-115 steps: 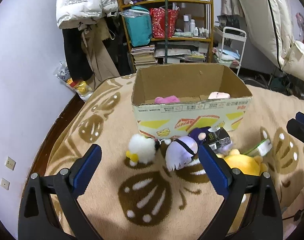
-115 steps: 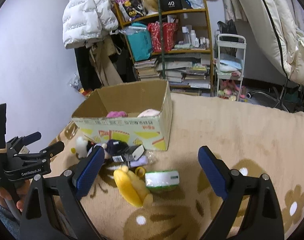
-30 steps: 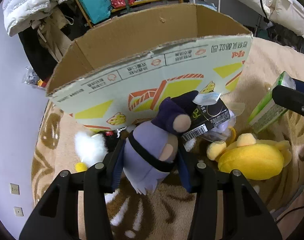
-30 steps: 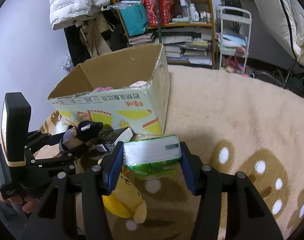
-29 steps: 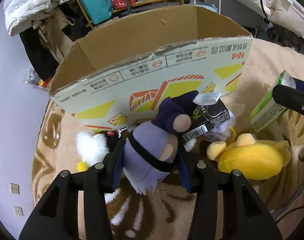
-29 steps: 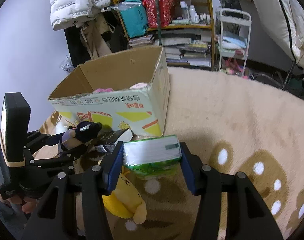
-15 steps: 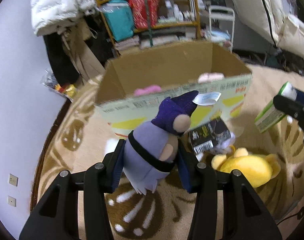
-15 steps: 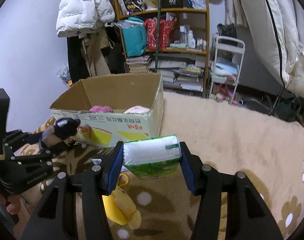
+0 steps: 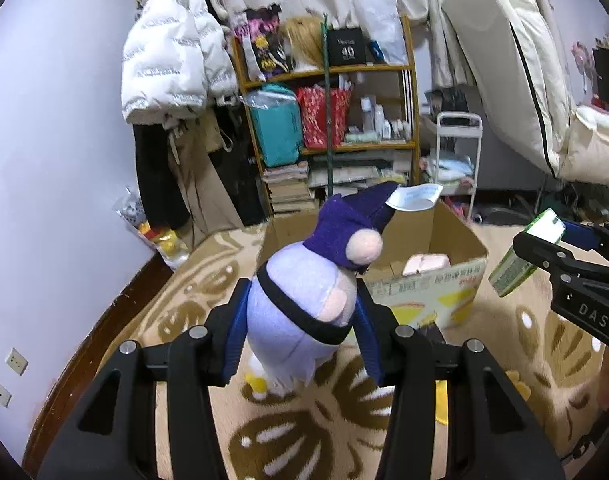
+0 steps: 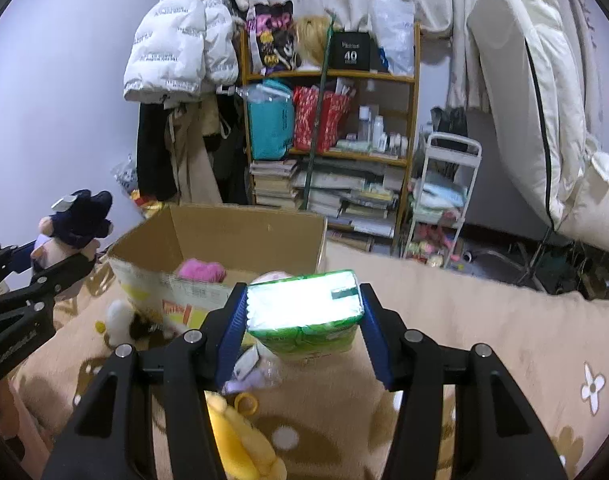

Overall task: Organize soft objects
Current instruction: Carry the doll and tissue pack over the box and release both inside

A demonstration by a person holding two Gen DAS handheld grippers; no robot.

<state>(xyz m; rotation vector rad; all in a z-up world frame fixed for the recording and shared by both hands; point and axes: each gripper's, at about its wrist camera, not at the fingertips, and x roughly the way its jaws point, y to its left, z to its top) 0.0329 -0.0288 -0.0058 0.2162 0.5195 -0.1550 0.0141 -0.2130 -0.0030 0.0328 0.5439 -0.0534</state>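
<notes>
Both grippers carry a load above the rug (image 10: 484, 320), each short of the cardboard box (image 10: 240, 232), prob so both items can go in through its open top.

Left gripper (image 9: 300, 336) is clamped on the purple plush (image 9: 304, 312), blue pads squeezing its pale lilac body at both sides. Grip sits low on the body, so head & hood stay free above the fingers. Plush is upright, long axis roughly vertical w/ a slight lean; dark hood tip and its white tag (image 9: 414, 197) point up and to the right, toward the box. It hangs in front of the box's left part.

Right gripper (image 10: 302, 312) is clamped on the green tissue pack (image 10: 304, 312), pads on its two short ends. Pack's long axis runs left-right across the fingers, a broad face toward the camera. It's in the air just short of the box's near wall, right of the plush.

Box already holds a pink soft item (image 10: 202, 270) & a pale one (image 9: 426, 264). White plush (image 10: 118, 316) and yellow plush (image 10: 240, 444) lie on the rug, not yet picked up
</notes>
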